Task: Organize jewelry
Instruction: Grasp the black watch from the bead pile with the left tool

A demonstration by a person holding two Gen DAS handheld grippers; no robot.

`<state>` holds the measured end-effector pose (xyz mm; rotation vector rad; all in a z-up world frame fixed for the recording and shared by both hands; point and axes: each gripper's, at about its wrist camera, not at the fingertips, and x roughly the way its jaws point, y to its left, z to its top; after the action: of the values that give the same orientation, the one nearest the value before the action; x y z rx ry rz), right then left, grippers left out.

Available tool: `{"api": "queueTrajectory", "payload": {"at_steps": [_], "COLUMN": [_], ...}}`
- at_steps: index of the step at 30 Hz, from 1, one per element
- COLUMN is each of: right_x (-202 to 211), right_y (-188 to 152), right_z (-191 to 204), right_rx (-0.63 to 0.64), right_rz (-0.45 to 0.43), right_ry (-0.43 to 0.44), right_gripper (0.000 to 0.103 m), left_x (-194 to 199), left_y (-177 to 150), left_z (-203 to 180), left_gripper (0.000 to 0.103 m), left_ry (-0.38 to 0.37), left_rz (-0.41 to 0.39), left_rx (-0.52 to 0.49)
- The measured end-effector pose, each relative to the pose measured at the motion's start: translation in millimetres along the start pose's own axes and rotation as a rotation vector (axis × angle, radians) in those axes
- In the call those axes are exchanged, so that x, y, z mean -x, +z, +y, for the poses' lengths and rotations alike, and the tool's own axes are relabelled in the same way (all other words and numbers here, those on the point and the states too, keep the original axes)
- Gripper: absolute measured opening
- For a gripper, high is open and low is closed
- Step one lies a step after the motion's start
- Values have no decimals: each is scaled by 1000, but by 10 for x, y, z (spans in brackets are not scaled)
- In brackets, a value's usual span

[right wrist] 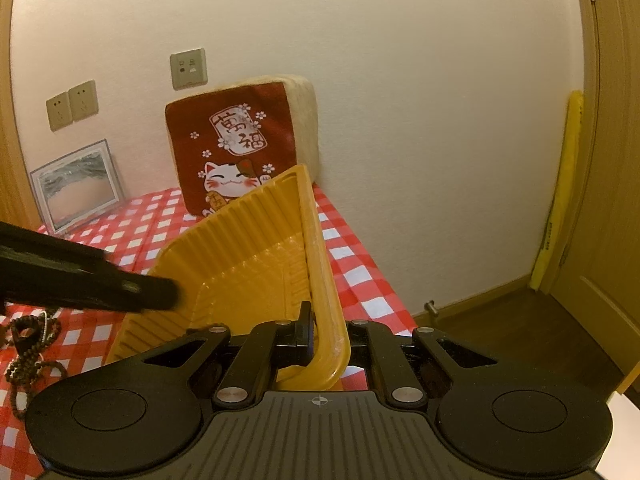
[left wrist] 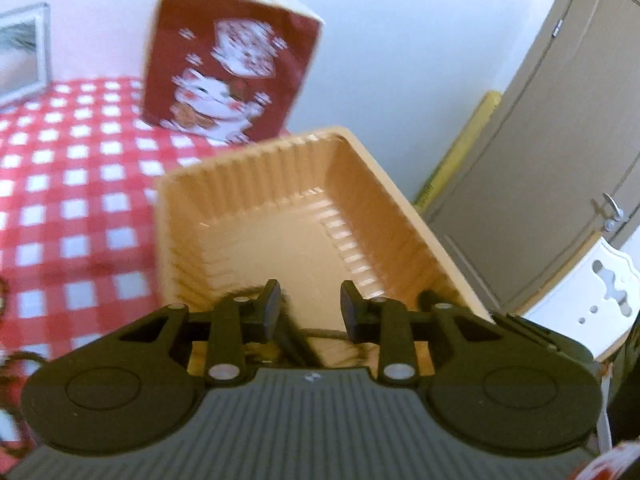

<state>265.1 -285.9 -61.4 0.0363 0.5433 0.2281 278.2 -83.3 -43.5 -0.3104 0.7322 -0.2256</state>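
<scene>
A ribbed yellow plastic tray (left wrist: pixel 280 232) is held tilted above the red checked tablecloth (left wrist: pixel 72 184). My right gripper (right wrist: pixel 326 336) is shut on the near right rim of the tray (right wrist: pixel 248 248). My left gripper (left wrist: pixel 312 304) hovers open over the tray's near end, with nothing pressed between its pads. Below its fingers, dark beaded jewelry (left wrist: pixel 324 334) lies in the tray's near end, partly hidden. In the right wrist view the left gripper (right wrist: pixel 172 296) shows as a blurred black shape reaching in from the left. A dark bead necklace (right wrist: pixel 32 344) lies on the cloth at the left.
A red lucky-cat cushion (right wrist: pixel 240 148) leans on the wall behind the tray. A framed picture (right wrist: pixel 76 188) stands at the back left. The table's right edge (right wrist: pixel 384 292) drops to the floor. A door (left wrist: pixel 560 140) and a white chair (left wrist: pixel 592 292) are to the right.
</scene>
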Motion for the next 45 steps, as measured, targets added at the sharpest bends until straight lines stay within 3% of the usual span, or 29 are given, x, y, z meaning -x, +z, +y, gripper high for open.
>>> {"api": "queueTrajectory", "payload": {"at_steps": [4,14,20,26,45], "right_x": [-5,-8,2,37,43], "right_y": [2,1,-11,-37,-42], "right_z": [-4,2,13,38,44], "right_rx": [1,5,12,18,-9], "right_rz": [0,2,1,-11,2], "right_ry": [-1,-6,-23,-48,-82], "right_gripper": [6,6,6,6,6], "left_x": [271,816,942,870,435], "left_y": [-56,-443,-586,-620,-357], "left_z": [288,1216,1527,1667,2072], "left_gripper": [29,35,36,39,41], "left_ry": [88,412,523,566,578], "left_rz": [-21,-24,-9,-4,-26], "left_rx": [38,216,260,259,302]}}
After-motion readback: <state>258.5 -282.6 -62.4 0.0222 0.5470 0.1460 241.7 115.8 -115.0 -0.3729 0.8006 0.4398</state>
